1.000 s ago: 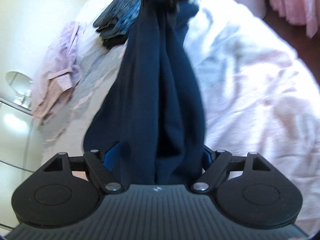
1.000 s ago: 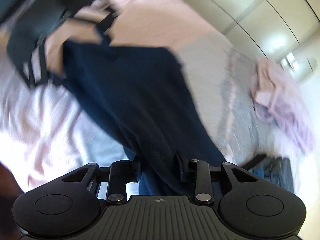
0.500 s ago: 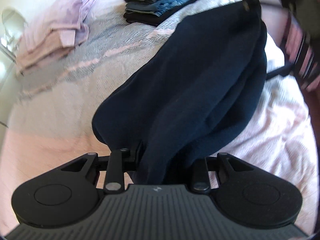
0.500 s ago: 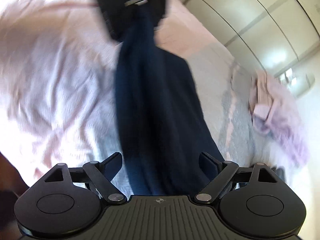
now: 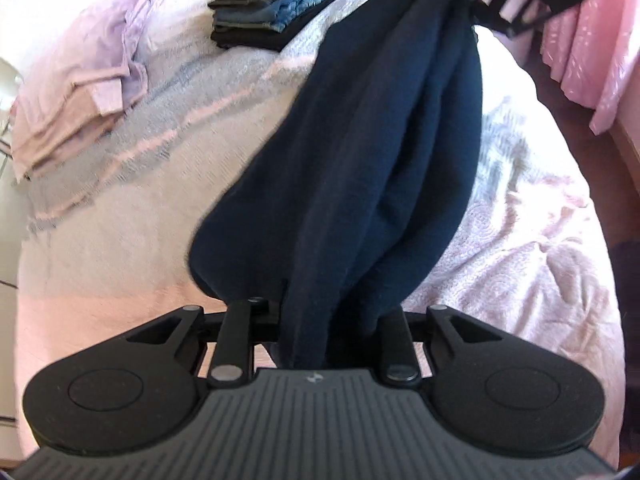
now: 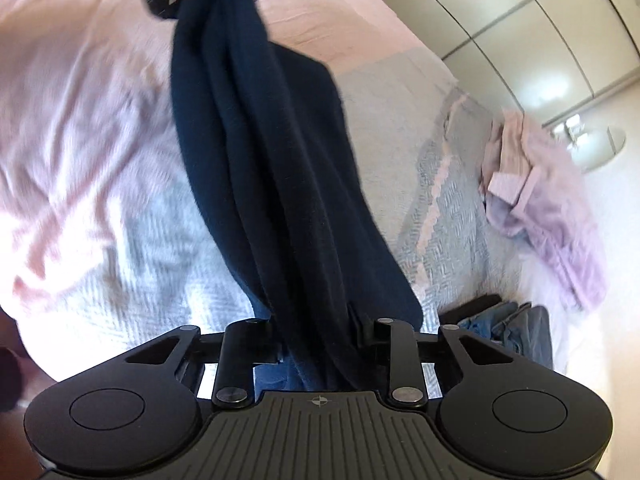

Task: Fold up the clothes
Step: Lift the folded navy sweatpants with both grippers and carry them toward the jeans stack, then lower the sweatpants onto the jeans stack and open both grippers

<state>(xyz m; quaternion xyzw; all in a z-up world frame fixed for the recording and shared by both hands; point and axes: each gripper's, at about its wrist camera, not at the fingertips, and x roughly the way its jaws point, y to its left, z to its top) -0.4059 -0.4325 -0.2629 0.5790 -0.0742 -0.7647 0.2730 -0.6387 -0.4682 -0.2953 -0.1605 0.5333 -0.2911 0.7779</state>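
Left gripper (image 5: pixel 320 332): jaws drawn in, clamped on a bunched end of the navy garment (image 5: pixel 360 160), which runs forward and up from it. Right gripper (image 6: pixel 316 340): jaws likewise closed on the opposite end. The two face each other, well apart, cloth hanging slack between. Each shows at the top edge of the other's view, dark and partly cut off.

Bright daylight, heavy fisheye curvature, soft motion blur in both wrist views.
Glare whitens the bedspread (image 6: pixel 80 92) toward nine o'clock in the right view and the wardrobe doors (image 6: pixel 552 60) at two o'clock; the navy garment (image 5: pixel 360 168) reads nearly black, its folds barely separated. Straight lines bow at the rims, and corners fall to black vignette.
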